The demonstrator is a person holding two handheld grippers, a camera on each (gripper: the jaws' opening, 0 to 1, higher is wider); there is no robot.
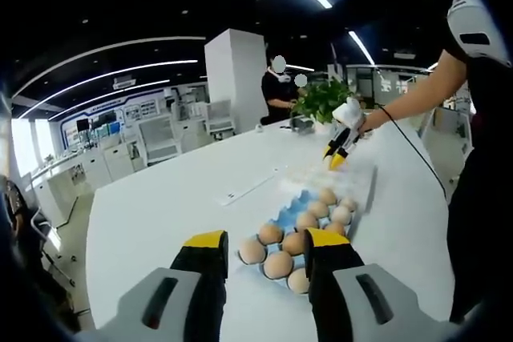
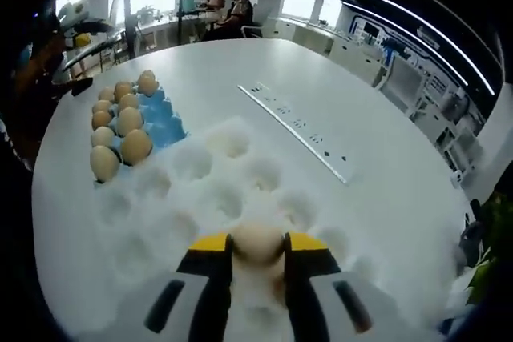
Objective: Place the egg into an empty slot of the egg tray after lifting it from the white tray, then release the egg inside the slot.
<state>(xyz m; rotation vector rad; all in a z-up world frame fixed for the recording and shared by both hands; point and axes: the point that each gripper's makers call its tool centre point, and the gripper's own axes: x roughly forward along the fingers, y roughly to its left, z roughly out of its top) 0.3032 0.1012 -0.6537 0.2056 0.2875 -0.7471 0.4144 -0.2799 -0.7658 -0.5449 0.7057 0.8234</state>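
Observation:
My right gripper (image 2: 258, 244) is shut on a pale brown egg (image 2: 256, 239), held between its yellow-tipped jaws low over the white tray (image 2: 184, 190), whose dimples around it are bare. The blue egg tray (image 2: 164, 122) lies to the left, with two rows of eggs (image 2: 120, 122) along its far side and open blue slots nearer. In the left gripper view, my left gripper (image 1: 264, 242) stands open with nothing between its jaws, just in front of the blue egg tray (image 1: 290, 202). Beyond it, a hand holds the right gripper (image 1: 337, 156) tip-down at the white tray (image 1: 359, 183).
Both trays sit on a big white table (image 1: 176, 206). A long power strip (image 2: 296, 130) lies on it beside the white tray. A potted plant (image 1: 321, 100) stands at the table's far end, and people sit beyond it. The person's arm (image 1: 417, 94) reaches in from the right.

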